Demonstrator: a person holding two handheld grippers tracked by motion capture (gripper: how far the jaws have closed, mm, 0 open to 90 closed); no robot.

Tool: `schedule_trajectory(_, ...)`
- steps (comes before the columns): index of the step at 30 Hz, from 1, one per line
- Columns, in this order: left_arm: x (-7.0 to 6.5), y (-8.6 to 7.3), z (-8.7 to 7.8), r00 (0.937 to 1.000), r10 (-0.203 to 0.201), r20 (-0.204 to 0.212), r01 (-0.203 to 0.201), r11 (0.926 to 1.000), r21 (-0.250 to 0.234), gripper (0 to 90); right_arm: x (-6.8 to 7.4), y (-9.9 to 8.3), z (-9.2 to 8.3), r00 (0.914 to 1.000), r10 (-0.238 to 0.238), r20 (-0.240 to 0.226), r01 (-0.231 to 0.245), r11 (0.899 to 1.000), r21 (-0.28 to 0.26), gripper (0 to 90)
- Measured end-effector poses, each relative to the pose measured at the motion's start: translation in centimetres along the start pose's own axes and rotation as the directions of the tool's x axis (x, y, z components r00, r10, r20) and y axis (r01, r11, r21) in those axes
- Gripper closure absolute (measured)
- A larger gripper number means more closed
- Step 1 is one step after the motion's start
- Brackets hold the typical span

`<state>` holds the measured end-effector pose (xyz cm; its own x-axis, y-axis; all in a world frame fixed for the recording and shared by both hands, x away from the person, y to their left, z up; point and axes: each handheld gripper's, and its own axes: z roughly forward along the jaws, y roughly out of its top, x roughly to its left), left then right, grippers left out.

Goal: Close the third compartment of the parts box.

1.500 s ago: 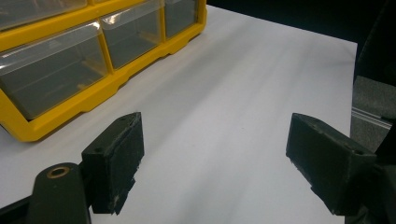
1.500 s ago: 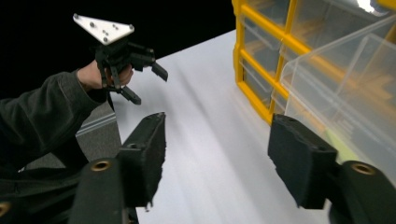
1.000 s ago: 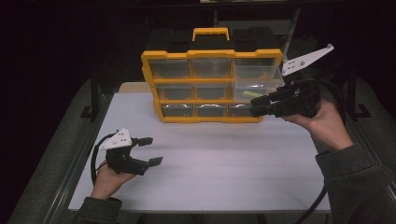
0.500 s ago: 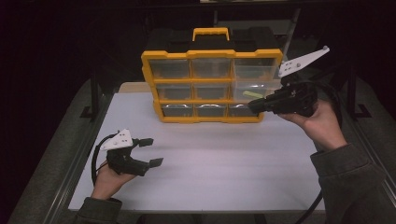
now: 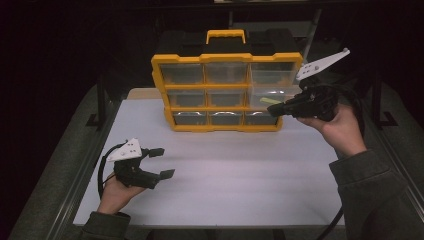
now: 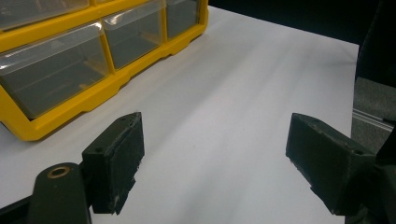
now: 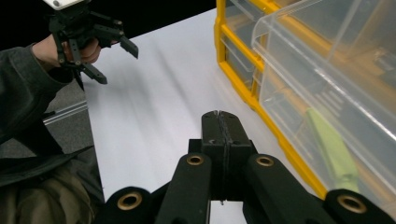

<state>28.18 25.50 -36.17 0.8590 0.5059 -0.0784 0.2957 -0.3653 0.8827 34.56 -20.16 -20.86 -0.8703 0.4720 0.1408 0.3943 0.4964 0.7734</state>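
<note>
In the high view, the yellow organizer (image 5: pixel 226 92) is standing in the upper centre of the frame on the white table (image 5: pixel 225 180). At its right side the middle-row clear drawer (image 5: pixel 272 97) is sticking out slightly, with a green piece inside. The right gripper (image 5: pixel 274 110) is hovering at the right centre of the frame, its tip just beside that drawer's front. Its fingers have just been closing and are now clenched together with nothing between them. The left gripper (image 5: pixel 161 162) is resting at the lower left, fingers released and wide apart, well away from the organizer.

In the left gripper view, the two fingers (image 6: pixel 114 161) are standing far apart over bare table, and the organizer's bottom row is filling the upper left.

In the right gripper view, the clenched fingers (image 7: pixel 220 135) are pointing up from the bottom centre, while the drawer (image 7: pixel 327 88) is projecting at the right with the green piece (image 7: pixel 334 149) lying in it. The step seems to be handling this drawer. To do it well, the person should be setting the closed tip squarely against the drawer front, pushing straight along the slide, and steadying the organizer with the idle left gripper if it starts sliding.
</note>
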Motion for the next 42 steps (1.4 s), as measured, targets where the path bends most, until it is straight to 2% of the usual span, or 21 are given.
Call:
schedule_trajectory(15,0.1,0.0,-0.2,1.0,0.009,-0.003,-0.009,0.9999,-0.009,19.6,-1.0,1.0,0.6,0.9991,0.004,0.043,-0.005,1.0,0.023,88.8)
schedule_trajectory(24,0.1,0.0,-0.3,1.0,0.001,-0.005,-0.001,0.9999,-0.016,19.7,-1.5,1.7,0.7,0.9972,0.001,0.075,-0.004,0.999,0.038,88.8)
schedule_trajectory(36,0.1,0.1,-0.4,1.0,0.003,-0.005,-0.003,0.9998,-0.018,19.7,-2.0,2.3,0.8,0.9966,-0.009,0.083,0.004,0.999,0.052,88.9)
schedule_trajectory(42,0.1,0.1,-0.5,1.0,0.004,-0.005,-0.004,0.9998,-0.019,19.7,-2.4,2.4,0.8,0.9957,0.009,0.092,-0.015,0.998,0.058,88.9)
